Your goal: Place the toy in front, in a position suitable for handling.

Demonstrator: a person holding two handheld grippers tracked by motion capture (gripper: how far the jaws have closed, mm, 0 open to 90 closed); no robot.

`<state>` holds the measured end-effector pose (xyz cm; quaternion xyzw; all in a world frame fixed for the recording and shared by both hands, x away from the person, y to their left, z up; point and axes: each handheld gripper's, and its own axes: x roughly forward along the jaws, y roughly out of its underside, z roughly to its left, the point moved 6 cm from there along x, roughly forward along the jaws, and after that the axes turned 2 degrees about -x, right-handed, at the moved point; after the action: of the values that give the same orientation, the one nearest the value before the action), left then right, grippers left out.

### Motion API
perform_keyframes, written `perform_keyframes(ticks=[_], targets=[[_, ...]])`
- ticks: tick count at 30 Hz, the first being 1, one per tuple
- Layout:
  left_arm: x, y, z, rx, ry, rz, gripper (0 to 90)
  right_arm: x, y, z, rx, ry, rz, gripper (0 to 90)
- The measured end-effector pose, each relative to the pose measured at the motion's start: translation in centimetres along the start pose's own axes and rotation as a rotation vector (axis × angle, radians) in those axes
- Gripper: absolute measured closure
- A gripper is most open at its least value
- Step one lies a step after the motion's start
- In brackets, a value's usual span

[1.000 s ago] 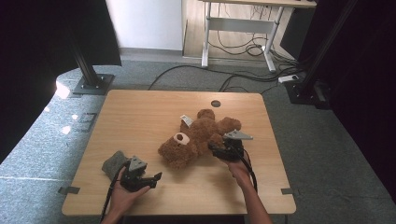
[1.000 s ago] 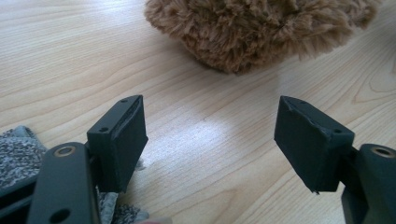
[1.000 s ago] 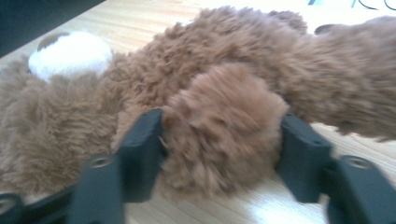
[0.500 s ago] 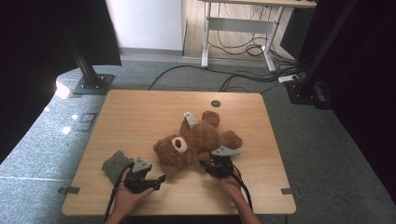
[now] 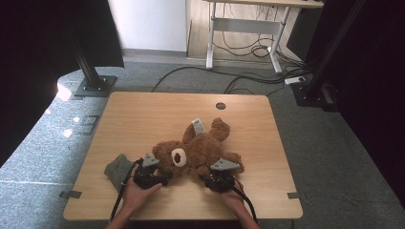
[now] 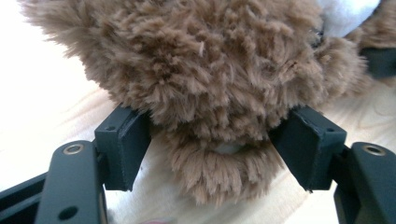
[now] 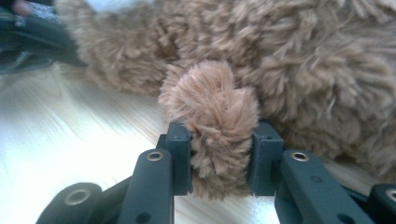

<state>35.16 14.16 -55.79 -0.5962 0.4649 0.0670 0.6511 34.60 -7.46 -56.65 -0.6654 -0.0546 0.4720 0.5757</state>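
A brown teddy bear (image 5: pixel 198 150) lies on its back on the wooden table (image 5: pixel 143 114), its head toward the front left. My right gripper (image 5: pixel 218 177) sits at the bear's front side, shut on a tuft-like paw (image 7: pixel 212 116) that bulges between its jaws; the right gripper (image 7: pixel 219 161) squeezes the fur tight. My left gripper (image 5: pixel 152 174) is at the bear's head. Its jaws stand wide apart, and the left gripper (image 6: pixel 215 142) has a furry lobe of the head (image 6: pixel 210 93) between them, the pads (image 6: pixel 126 144) brushing the fur.
A crumpled grey cloth (image 5: pixel 116 169) lies left of the left hand, near the table's front edge. A white tag (image 5: pixel 197 126) sticks up from the bear. A round hole (image 5: pixel 220 105) marks the table's far side. Black stands and cables are on the floor behind.
The right gripper has drawn the bear toward the front and left. The left gripper has moved right from the grey cloth up to the bear's head.
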Motion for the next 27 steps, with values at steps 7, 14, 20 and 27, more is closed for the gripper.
perform_keyframes(ticks=[7,14,20,27], targets=[[0.9,-1.1,0.8,-0.019,-0.032,0.016,30.6,0.4,0.2,0.3,0.004,-0.017,0.004,68.0],[1.8,-2.2,1.4,-0.052,-0.047,0.019,33.3,1.0,0.3,-0.6,0.035,-0.014,-0.003,66.8],[0.6,-1.5,1.4,-0.050,-0.029,0.007,31.3,1.2,0.3,-1.3,0.042,-0.004,-0.012,63.8],[-1.1,-1.0,1.4,-0.062,0.005,-0.012,29.6,1.0,0.1,-1.7,0.047,0.018,-0.027,58.8]])
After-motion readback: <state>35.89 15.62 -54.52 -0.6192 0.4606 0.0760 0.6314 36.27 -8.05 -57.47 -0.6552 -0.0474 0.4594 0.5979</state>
